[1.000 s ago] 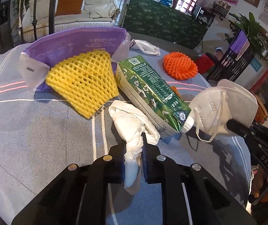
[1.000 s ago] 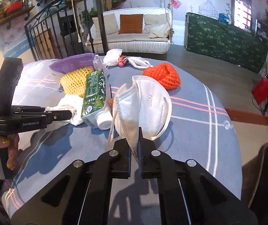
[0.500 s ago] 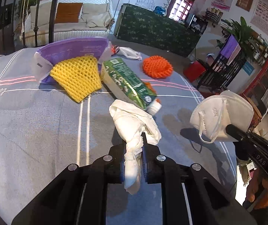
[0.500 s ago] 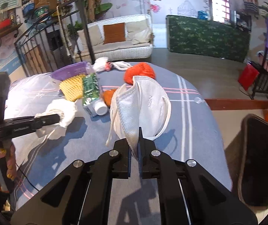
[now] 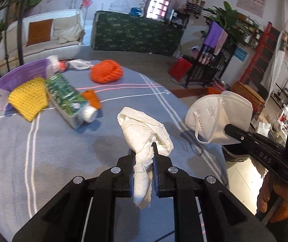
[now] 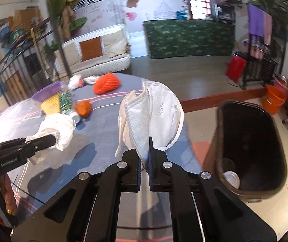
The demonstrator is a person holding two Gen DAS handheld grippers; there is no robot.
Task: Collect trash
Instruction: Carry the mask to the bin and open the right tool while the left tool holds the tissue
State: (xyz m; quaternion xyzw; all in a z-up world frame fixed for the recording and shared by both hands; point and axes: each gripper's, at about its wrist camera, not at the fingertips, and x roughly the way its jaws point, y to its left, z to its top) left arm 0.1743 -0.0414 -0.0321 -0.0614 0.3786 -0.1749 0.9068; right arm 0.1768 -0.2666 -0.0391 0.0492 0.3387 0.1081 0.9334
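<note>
Two grippers, each with jaws clamped on trash: left gripper [image 5: 143,157] pinches a crumpled white tissue [image 5: 144,129]; right gripper [image 6: 145,157] pinches a white N95 mask [image 6: 154,117], both held above the worktop [image 5: 63,153]. Black bin [image 6: 250,149] at 3 o'clock of the mask; green carton [image 5: 64,94], yellow net [image 5: 28,98], orange net [image 5: 106,71] at 10 o'clock

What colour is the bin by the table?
Dark brown bin, black inside; clearest in the right wrist view.

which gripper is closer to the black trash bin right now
Right. The right gripper, holding the face mask, sits just beside the trash bin; the left gripper, holding the tissue, is farther off over the table.
</note>
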